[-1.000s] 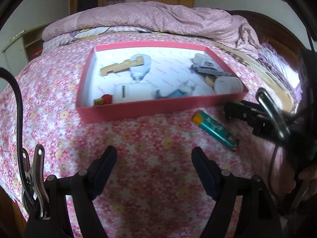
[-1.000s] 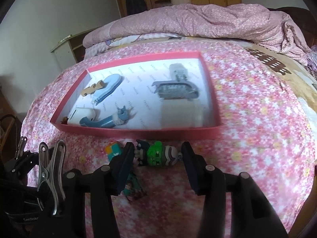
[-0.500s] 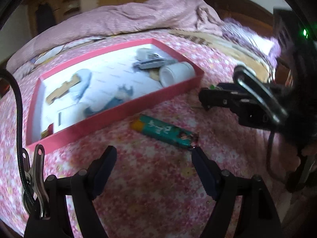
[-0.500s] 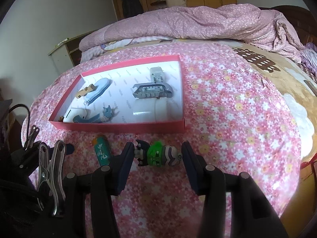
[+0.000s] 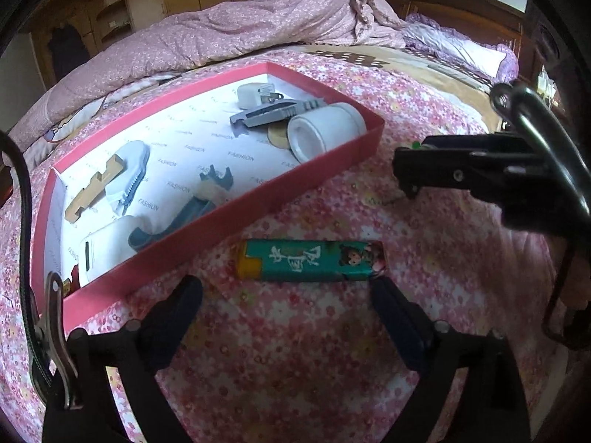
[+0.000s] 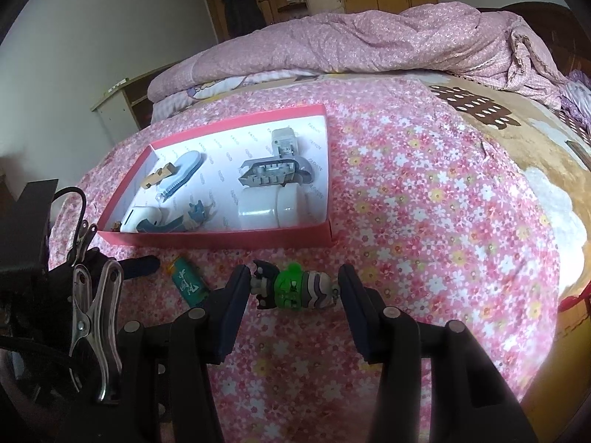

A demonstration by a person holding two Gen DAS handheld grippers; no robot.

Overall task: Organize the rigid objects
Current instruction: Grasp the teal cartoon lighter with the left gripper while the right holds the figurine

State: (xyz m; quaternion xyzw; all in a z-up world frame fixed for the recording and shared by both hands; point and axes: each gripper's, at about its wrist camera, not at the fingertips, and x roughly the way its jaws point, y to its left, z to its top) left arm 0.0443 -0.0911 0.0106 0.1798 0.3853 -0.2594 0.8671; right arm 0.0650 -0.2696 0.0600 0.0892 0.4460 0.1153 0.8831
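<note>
A teal lighter (image 5: 310,260) with an orange end lies crosswise on the flowered bedsheet, just beyond my left gripper's (image 5: 284,288) fingertips. Its jaws are opening and wide apart, with no pad pressing on the lighter. My right gripper (image 6: 293,284) is shut on a green toy figure (image 6: 295,289) and holds it sideways above the sheet, in front of the red box (image 6: 221,238). The box (image 5: 229,217) holds a white jar (image 5: 325,131), a grey tool, a white plug, a wooden piece, a pale blue brush and a blue figure. The lighter (image 6: 188,282) also shows in the right wrist view.
The right gripper's black frame (image 5: 461,173) reaches in from the right in the left wrist view. A rumpled pink quilt (image 6: 369,44) lies along the back of the bed. A brown patterned blanket (image 6: 517,140) covers the right side. Wooden cupboards stand behind the bed.
My left gripper rolled and closed in on the lighter, which now lies across its tips, and its jaws widened. My right gripper drew back from the box, still holding the toy.
</note>
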